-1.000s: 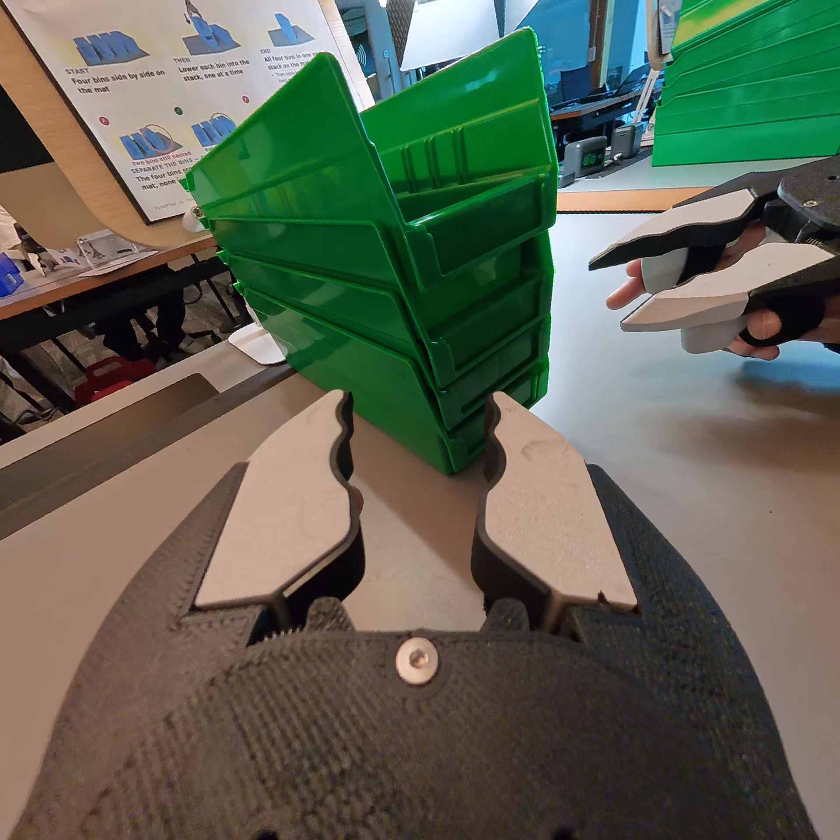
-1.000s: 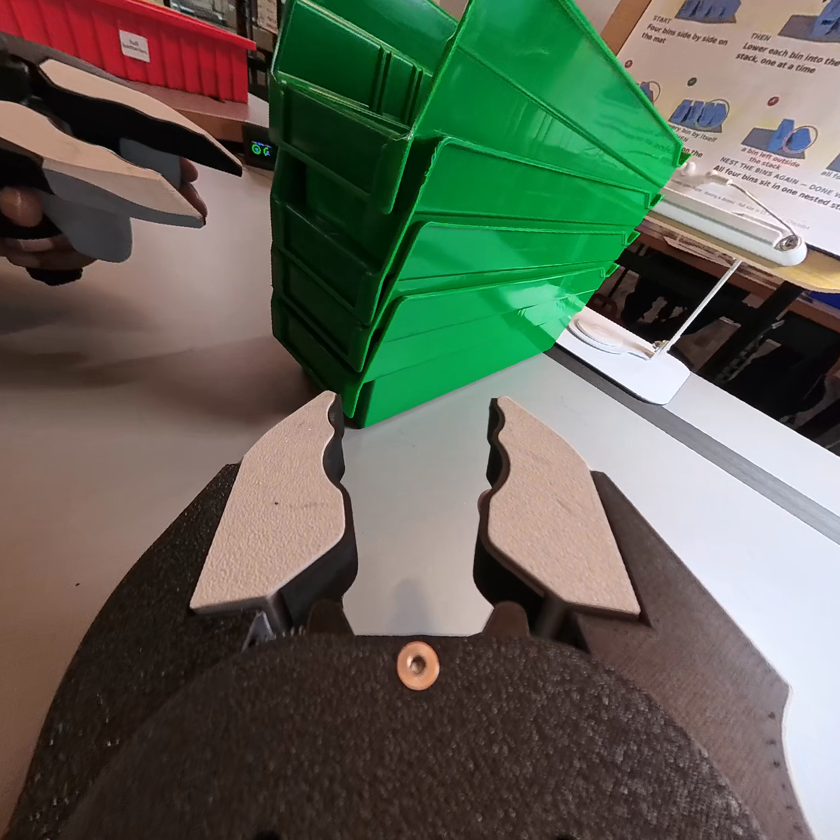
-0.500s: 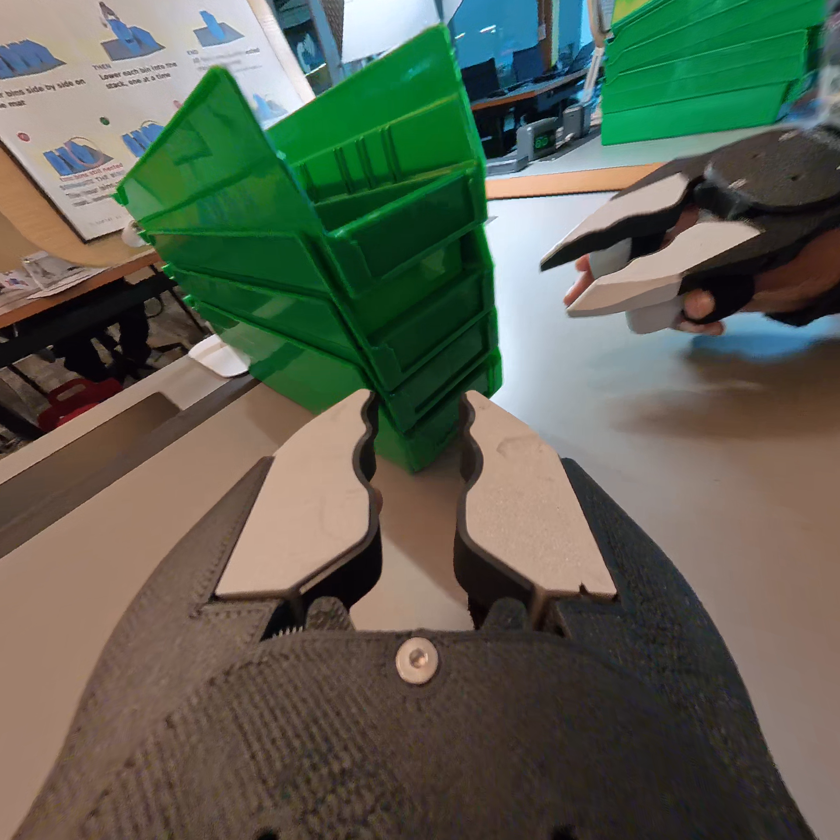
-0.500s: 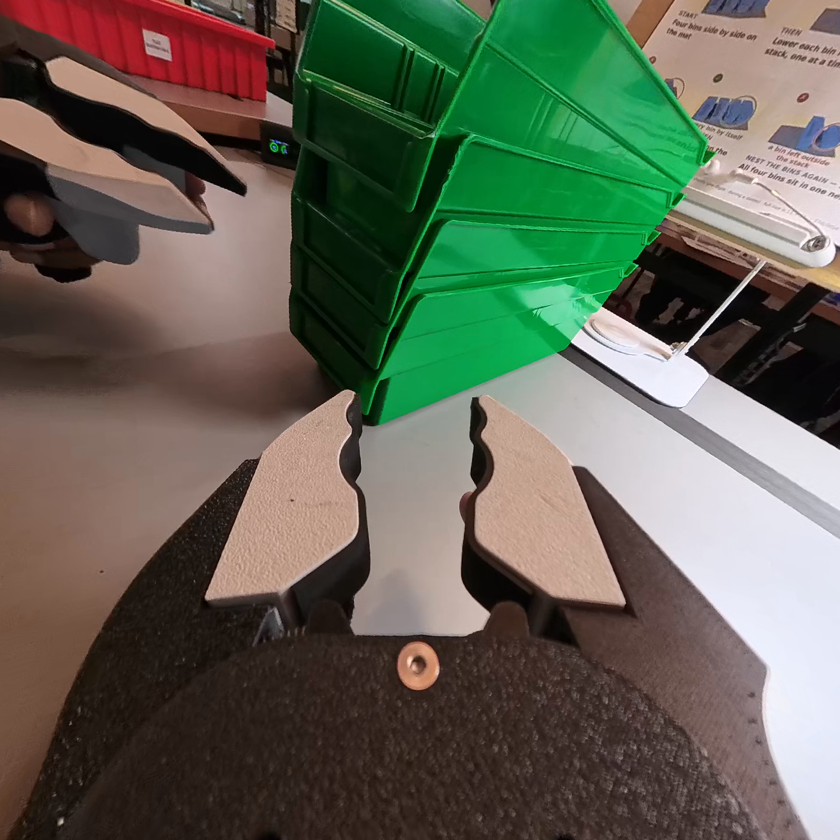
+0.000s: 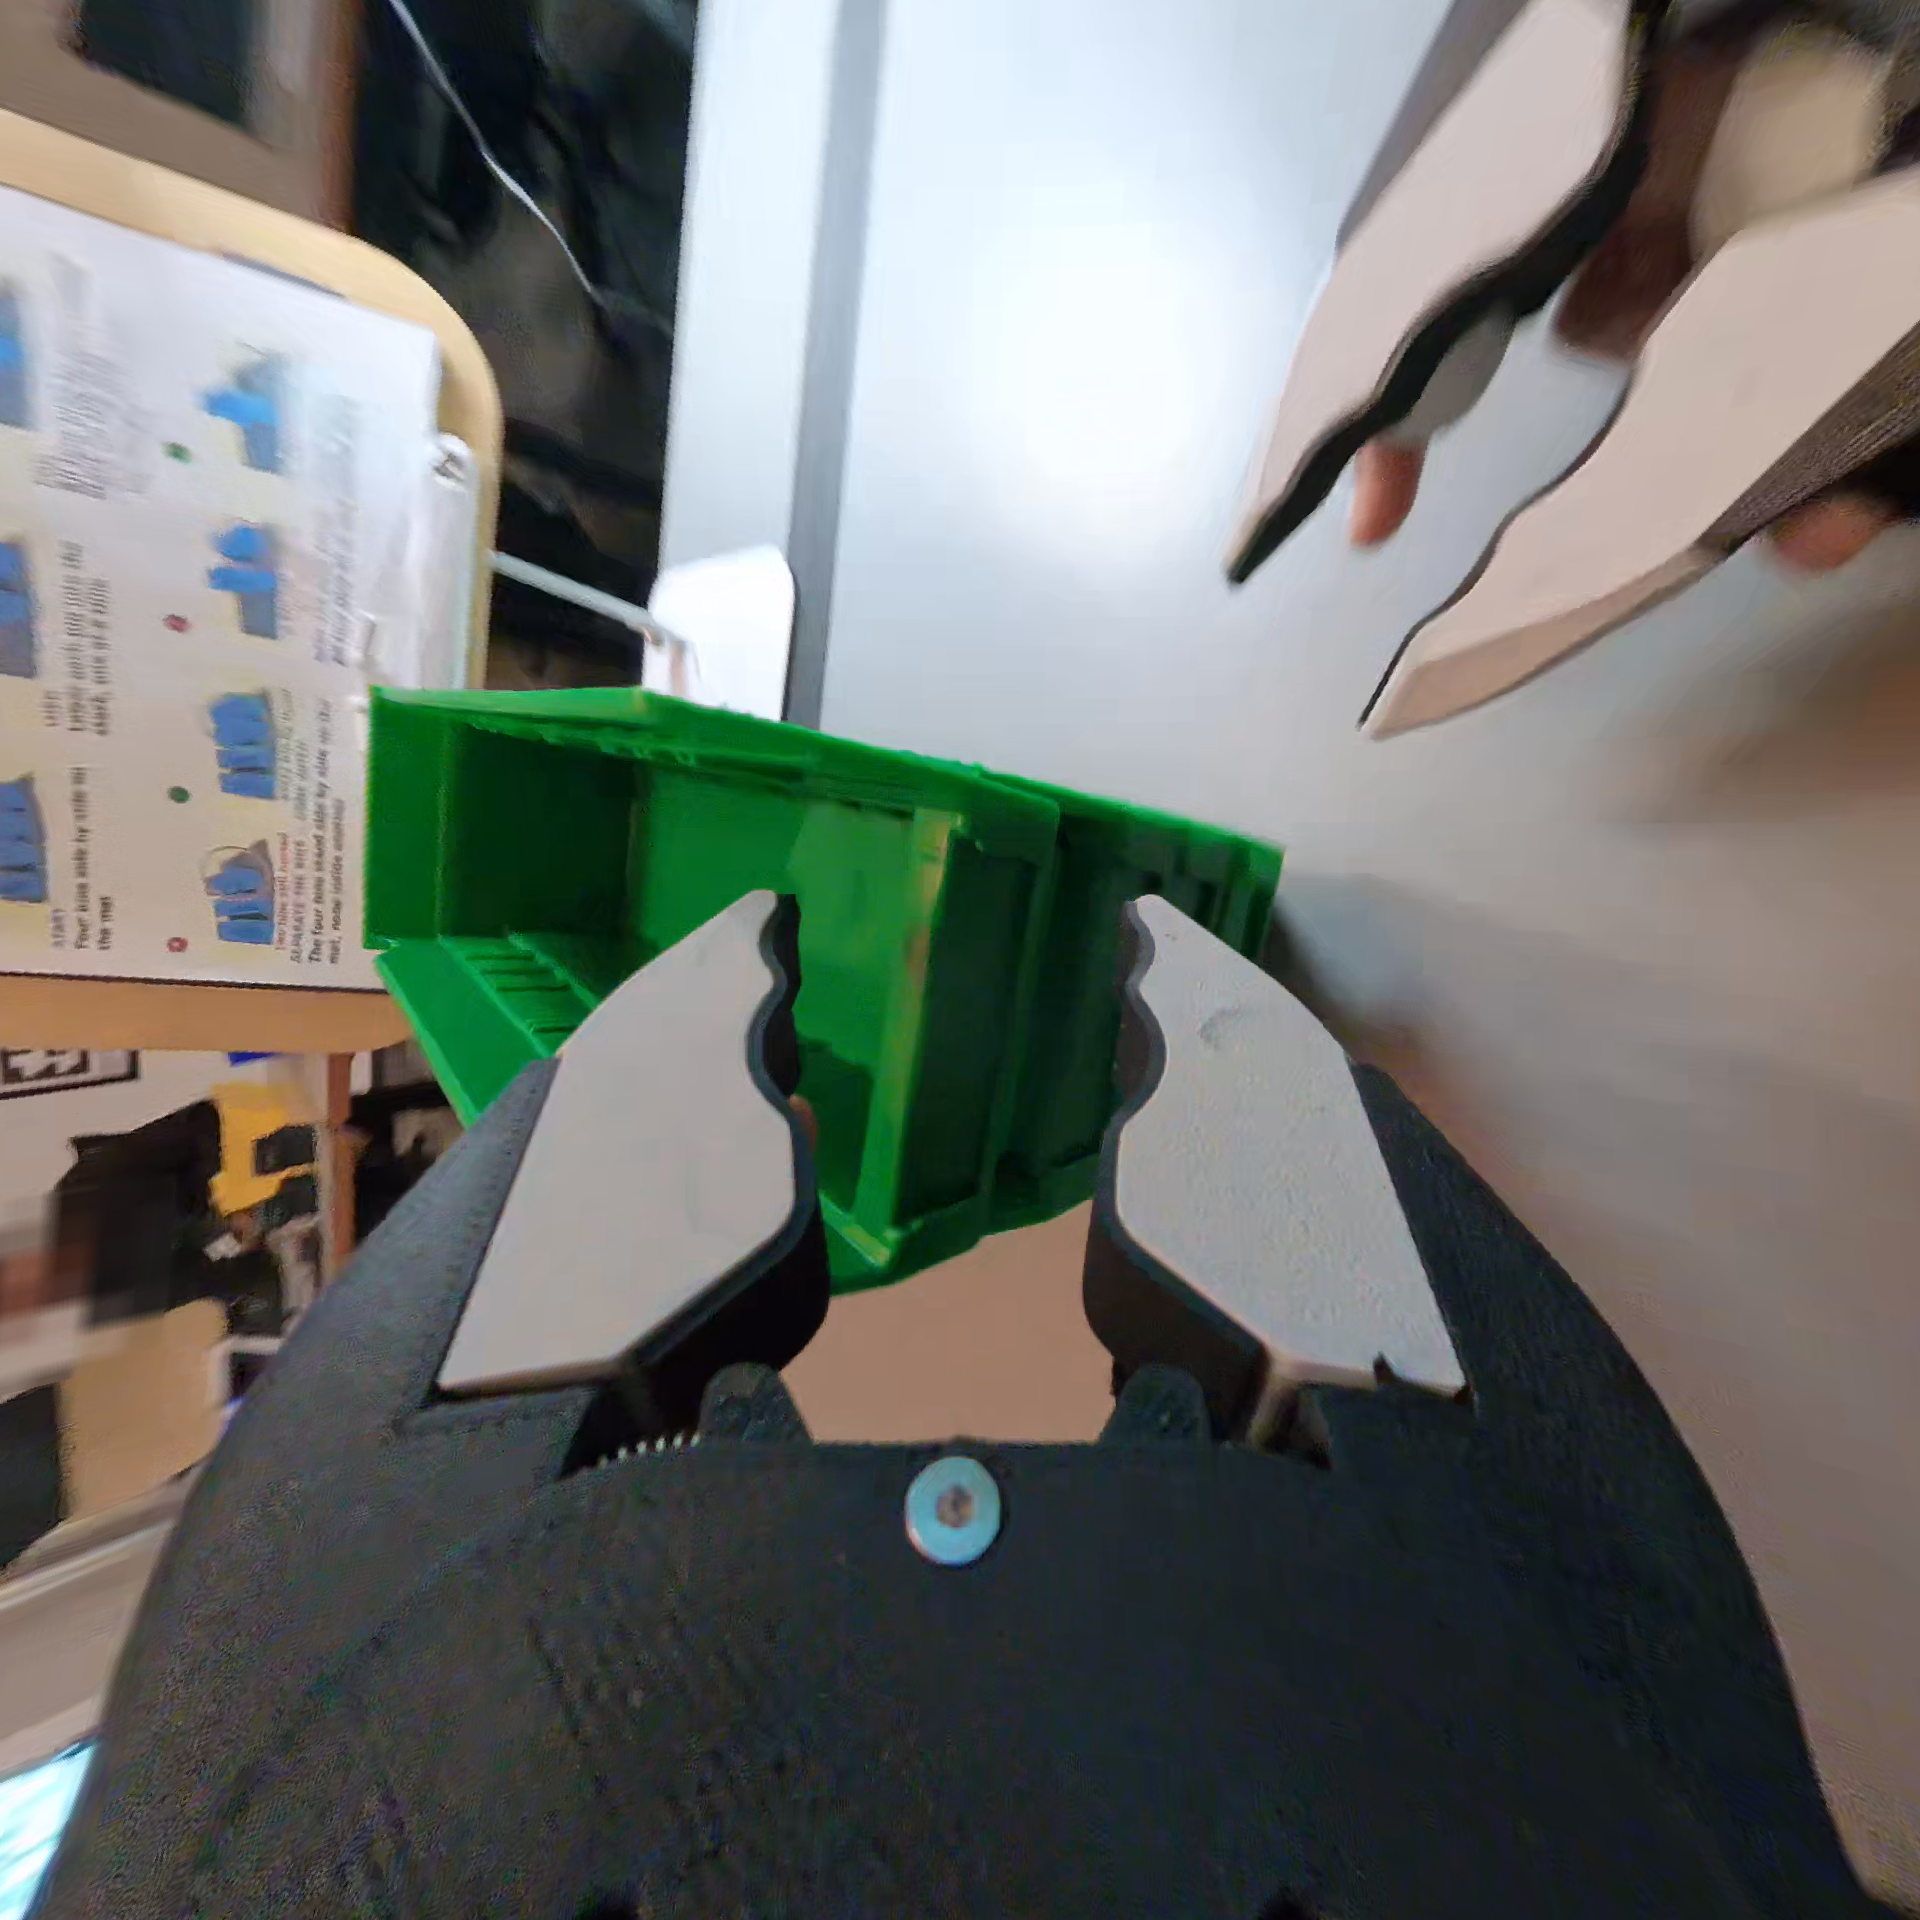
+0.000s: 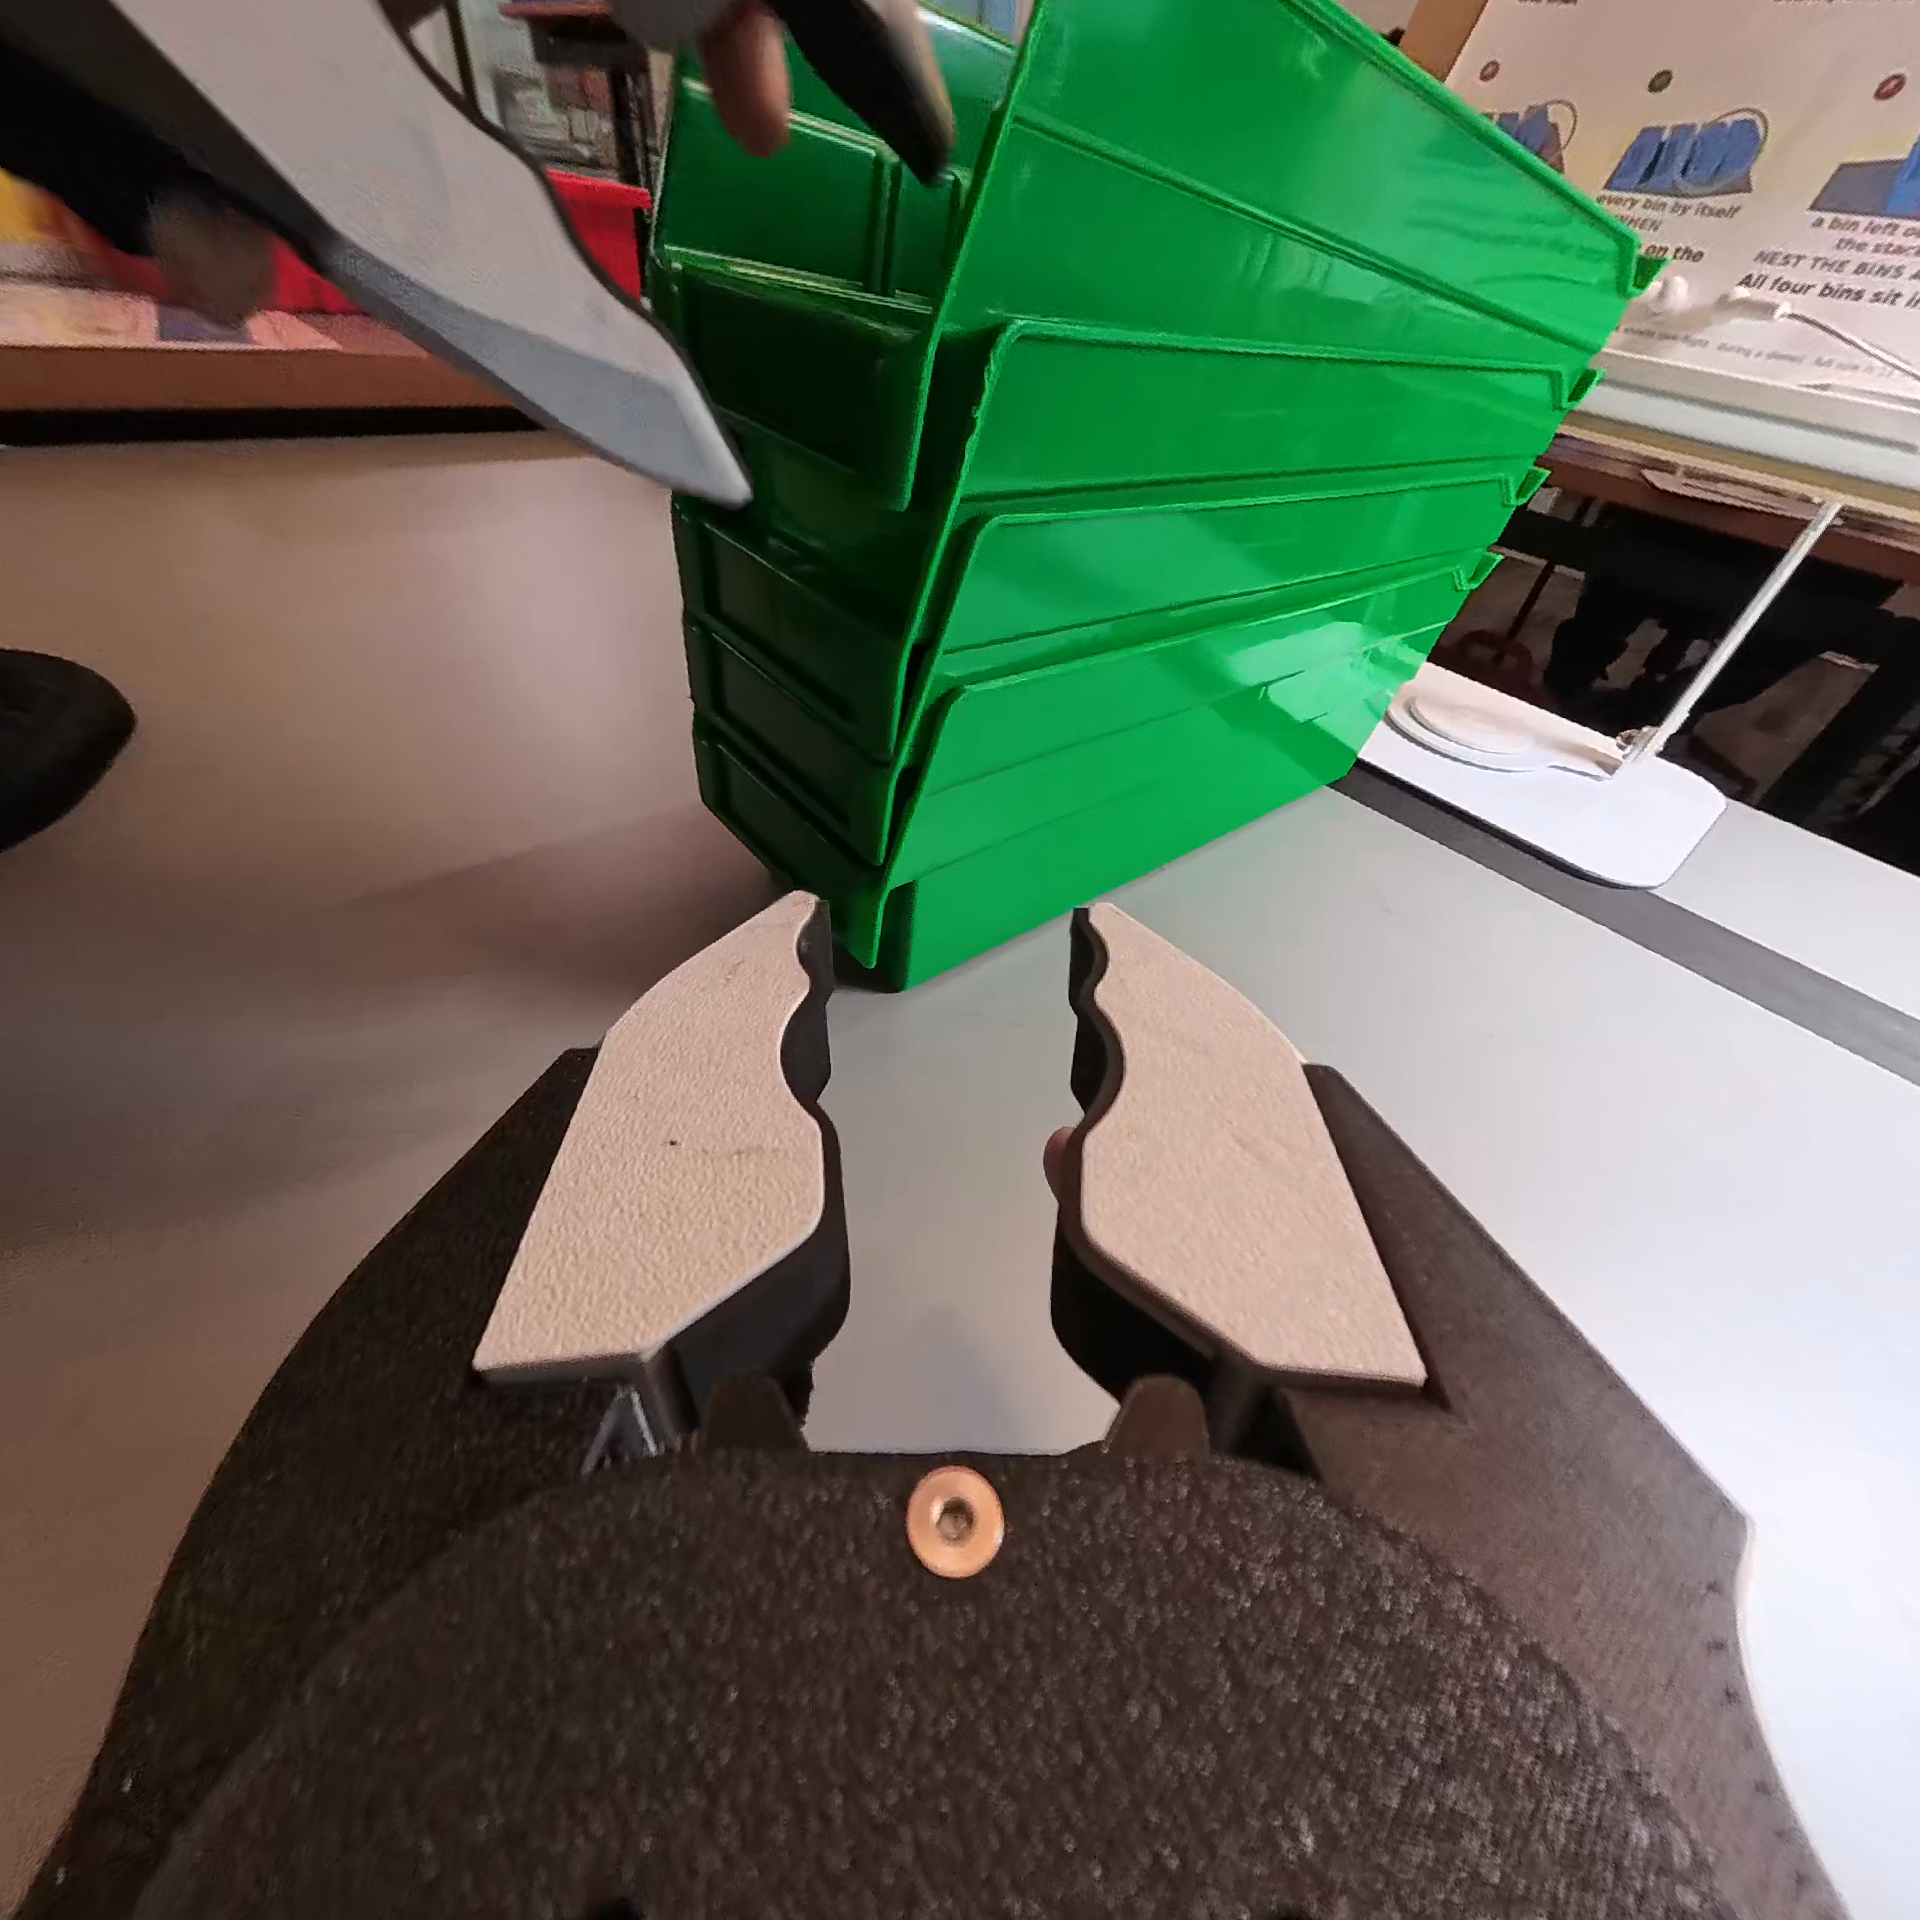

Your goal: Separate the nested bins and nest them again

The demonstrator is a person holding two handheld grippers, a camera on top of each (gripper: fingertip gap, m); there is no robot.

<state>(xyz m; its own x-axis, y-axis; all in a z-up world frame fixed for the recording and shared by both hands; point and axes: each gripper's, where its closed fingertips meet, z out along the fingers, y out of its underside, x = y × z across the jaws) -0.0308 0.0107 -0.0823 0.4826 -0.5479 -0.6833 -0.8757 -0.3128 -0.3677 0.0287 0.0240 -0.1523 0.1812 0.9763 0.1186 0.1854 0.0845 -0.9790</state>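
A stack of several nested green bins (image 6: pixel 1195 582) stands on the grey table (image 6: pixel 312 883). The top bin (image 6: pixel 1299 208) sits tilted in the stack; the left wrist view looks down into it (image 5: pixel 540 831). My left gripper (image 5: pixel 956 914) is open above the stack. In the right wrist view (image 6: pixel 831 332) one of its fingers is outside the top bin's front wall and the other is inside. My right gripper (image 6: pixel 948 914) is open and empty, low on the table, its tips just short of the bottom bin's corner. It also shows in the left wrist view (image 5: pixel 1304 649).
An instruction poster (image 6: pixel 1766 156) on a board stands behind the stack, with a white stand base (image 6: pixel 1558 769) on the table's far side. A dark strip (image 6: pixel 1714 966) runs along the table there. A red bin (image 6: pixel 592 218) is on a far bench.
My left gripper rose from the table, tipped down over the stack and opened wider around the top bin's front wall. My right gripper moved closer to the stack's base.
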